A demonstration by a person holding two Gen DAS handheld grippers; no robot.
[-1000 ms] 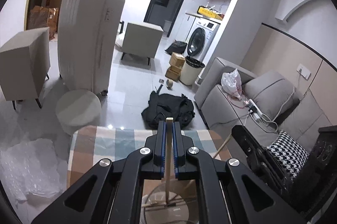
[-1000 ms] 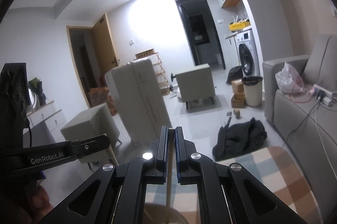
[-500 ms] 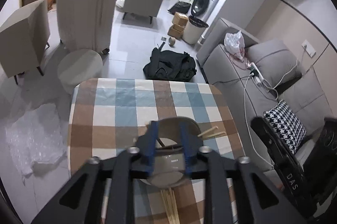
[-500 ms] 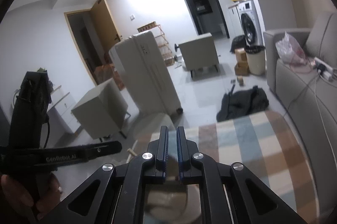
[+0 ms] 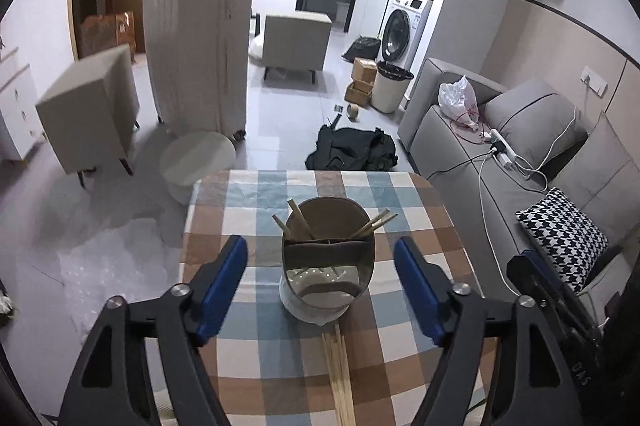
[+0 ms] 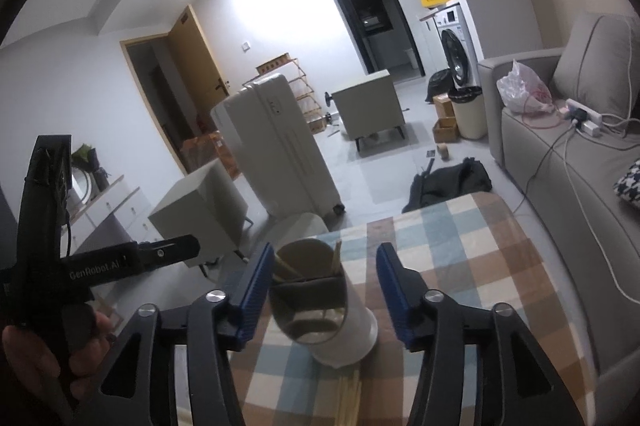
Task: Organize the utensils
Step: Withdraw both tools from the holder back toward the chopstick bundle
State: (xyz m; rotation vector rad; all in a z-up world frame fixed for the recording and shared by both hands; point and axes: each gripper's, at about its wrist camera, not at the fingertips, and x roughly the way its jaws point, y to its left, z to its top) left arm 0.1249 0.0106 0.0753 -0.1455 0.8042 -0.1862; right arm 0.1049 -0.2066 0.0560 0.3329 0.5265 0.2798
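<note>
A white cylindrical utensil holder stood upright on the counter, which wore a blue, brown and cream checked cloth. A dark divider split the holder in two. Several wooden chopsticks leaned in the compartment farther from the cameras, tips poking above the rim; a few more showed low in the nearer compartment. On the near side of the holder, a loose bundle of chopsticks lay flat on the cloth, one end just at the holder's base.

Left tongs: jaws opening, spread wide to either side of the holder, blue pads clear of it, nothing gripped. Right tongs: jaws also opening, holder between them, pads not pressing on it. In the right wrist view a hand gripped the left tool's black handle, left of the holder.

Beyond the holder, past the counter's far edge: black bag on the floor, pale suitcase upright. Grey sofa to the holder's right.
</note>
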